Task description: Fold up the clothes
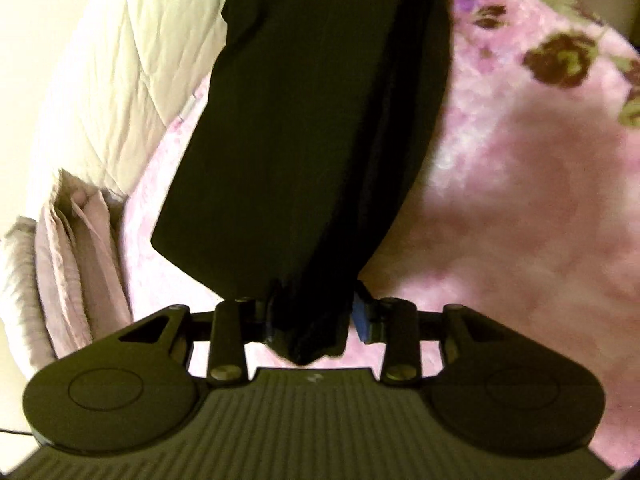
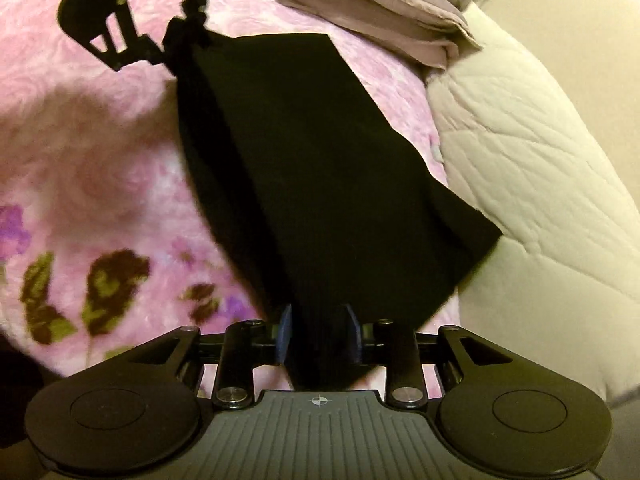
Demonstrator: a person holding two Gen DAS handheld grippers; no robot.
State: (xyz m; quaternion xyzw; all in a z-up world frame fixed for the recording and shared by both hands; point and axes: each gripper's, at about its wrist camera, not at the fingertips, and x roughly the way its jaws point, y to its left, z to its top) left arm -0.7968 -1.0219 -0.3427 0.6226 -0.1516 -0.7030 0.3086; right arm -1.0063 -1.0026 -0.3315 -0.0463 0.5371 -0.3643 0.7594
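A black garment point(image 1: 300, 120) lies folded into a long band on the pink floral blanket point(image 1: 520, 200). Its near end bunches between the fingers of my left gripper point(image 1: 316, 316); the blue pad on the right point(image 1: 362, 316) stands just off the cloth, so the jaws are open. In the right wrist view the other end of the garment point(image 2: 320, 160) runs between the blue pads of my right gripper point(image 2: 318, 332). Both pad faces show, apart from the cloth, so it is open too. The left gripper point(image 2: 188, 36) appears at the garment's far end.
A white quilted duvet point(image 1: 120, 60) point(image 2: 540, 180) is heaped along one side of the garment. A folded mauve cloth or pillow point(image 1: 76, 248) point(image 2: 380, 4) lies beside it. The blanket point(image 2: 100, 140) spreads out on the other side.
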